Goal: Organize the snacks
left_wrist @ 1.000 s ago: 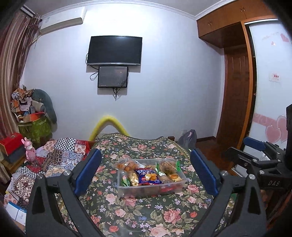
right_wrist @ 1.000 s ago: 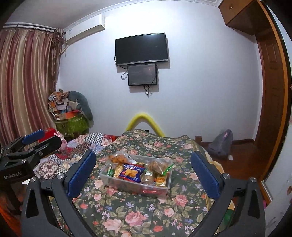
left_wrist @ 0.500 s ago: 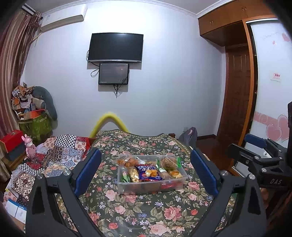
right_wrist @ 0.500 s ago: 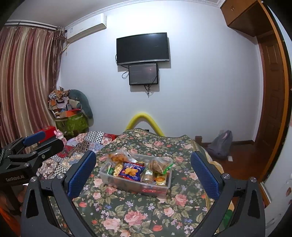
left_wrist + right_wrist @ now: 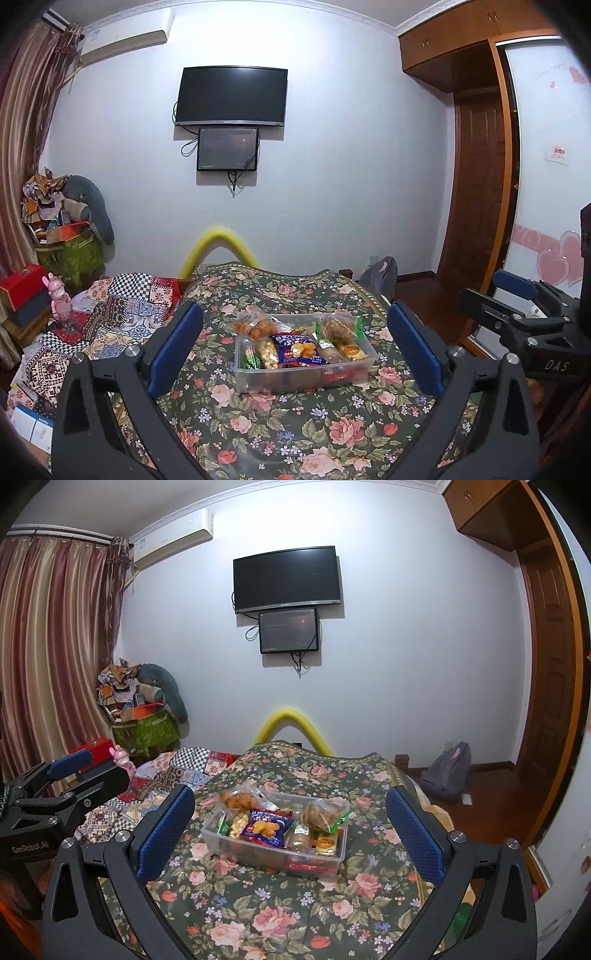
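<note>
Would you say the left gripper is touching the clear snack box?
Apart: the left wrist view shows left gripper open, floral cloth visible between fingers and snack box.

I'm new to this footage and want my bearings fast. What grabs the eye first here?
A clear plastic bin packed with bright snack packets, a blue chip bag on top, sits mid-table on a dark floral tablecloth. The left gripper and right gripper frame it, both wide open and holding nothing. Behind, a black TV hangs on the pale wall above a smaller screen.

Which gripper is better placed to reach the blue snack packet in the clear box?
Roughly equal: left gripper and right gripper are both open, with the blue snack packet centred between their fingers.
</note>
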